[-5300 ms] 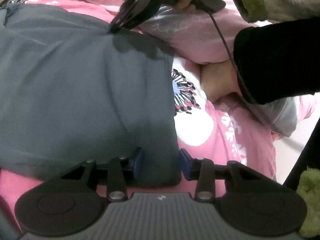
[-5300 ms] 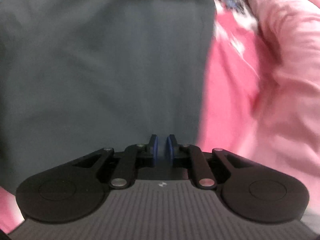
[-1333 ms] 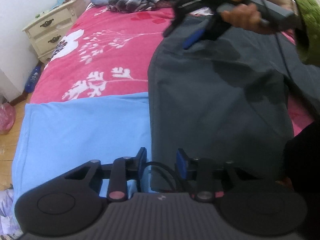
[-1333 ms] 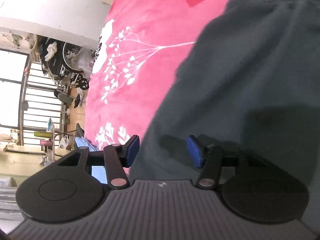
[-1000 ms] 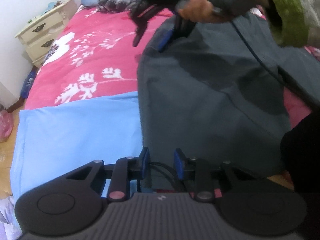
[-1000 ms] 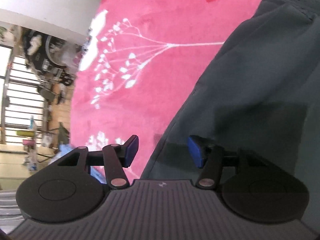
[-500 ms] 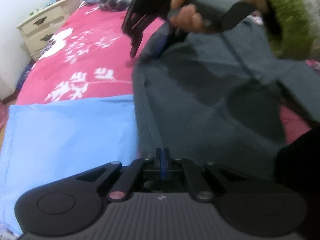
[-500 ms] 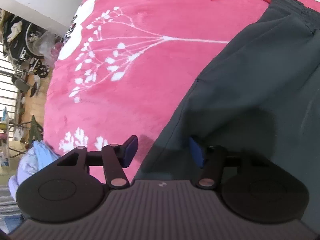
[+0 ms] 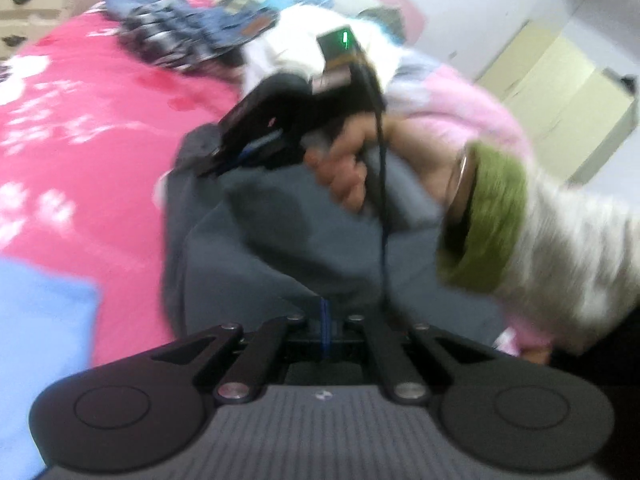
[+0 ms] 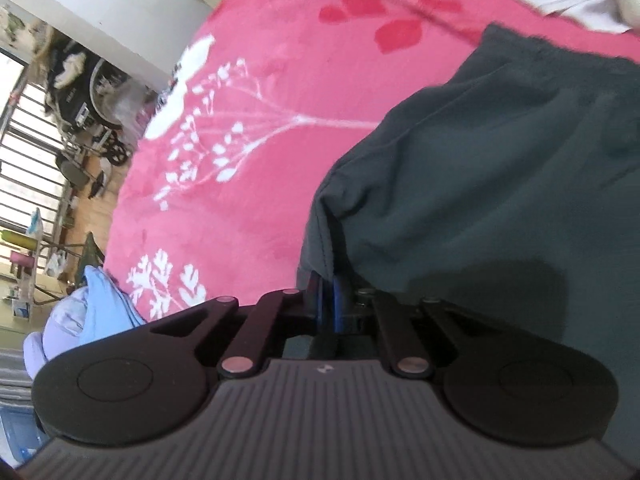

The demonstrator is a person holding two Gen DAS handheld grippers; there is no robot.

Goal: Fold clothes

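A dark grey garment [image 9: 280, 240] lies on the pink flowered bedspread [image 9: 80, 128]. My left gripper [image 9: 325, 320] is shut, its blue pads pinching the garment's near edge, which rises in a fold toward them. My right gripper [image 10: 328, 304] has its jaws closing tight on the grey garment's [image 10: 500, 160] left edge, with fabric pinched between the pads. In the left wrist view the right gripper [image 9: 212, 166] sits at the garment's far left corner, held by a hand [image 9: 344, 168] with a green cuff. The left wrist view is blurred.
A light blue cloth [image 9: 36, 320] lies on the bed to the left of the garment. A pile of denim and checked clothes [image 9: 188, 36] and a pink fleece [image 9: 460, 104] lie at the back. The pink bedspread [image 10: 260, 100] ends at a wooden floor with clutter [image 10: 80, 92].
Both grippers have shut on the grey garment's left edge. The fabric has lifted into folds off the bed, and the right hand has come closer to the left gripper.
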